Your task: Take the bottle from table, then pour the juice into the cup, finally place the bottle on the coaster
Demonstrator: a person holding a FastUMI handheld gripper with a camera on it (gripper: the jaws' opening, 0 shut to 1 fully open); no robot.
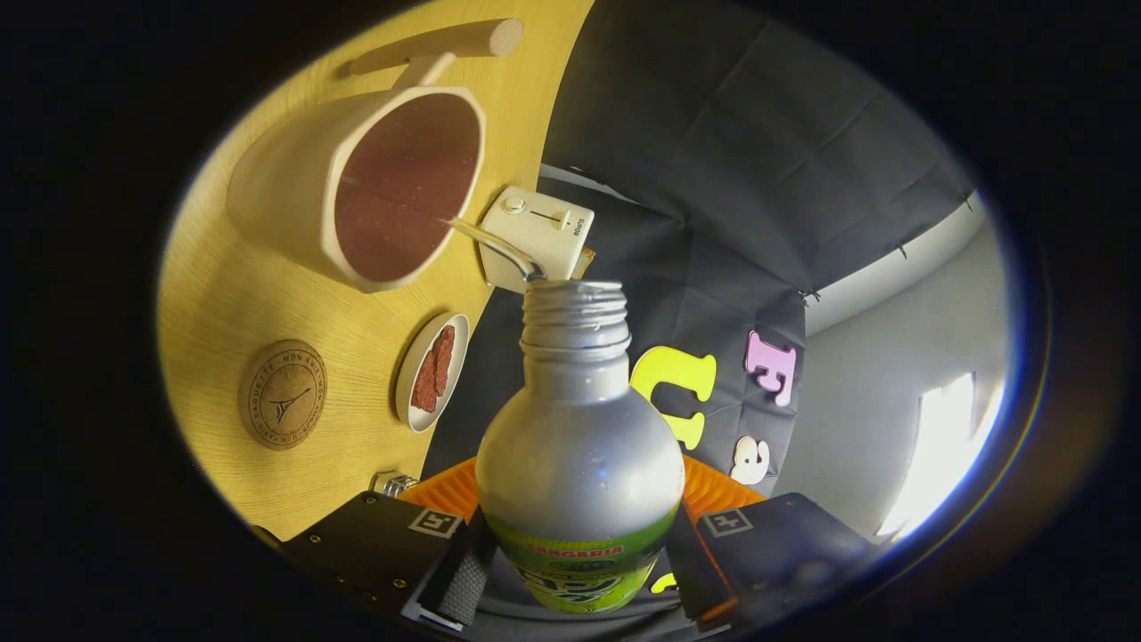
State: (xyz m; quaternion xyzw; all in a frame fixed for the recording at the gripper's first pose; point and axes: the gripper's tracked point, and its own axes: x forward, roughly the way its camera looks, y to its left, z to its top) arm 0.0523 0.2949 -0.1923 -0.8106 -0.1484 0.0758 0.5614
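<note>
The gripper has its jaws set about as wide as the body of the bottle, and both fingers press on the labelled lower part of it, one on each side, so the bottle is grasped firmly between them. The bottle is silver with a green label, its threaded neck has no cap, and it is tilted toward the cup. A thin stream of liquid leaves the mouth of the bottle and reaches the rim of the cup. The cup is pale with a wooden handle and holds dark red juice; it stands on the desk, away from the edge. Nearer to the fingers a round cork coaster lies on the desk, apart from the cup. Close to the desk edge sits a small white dish with reddish pieces in it. Beyond it, at the same edge and just beside the cup, stands a white toaster.
</note>
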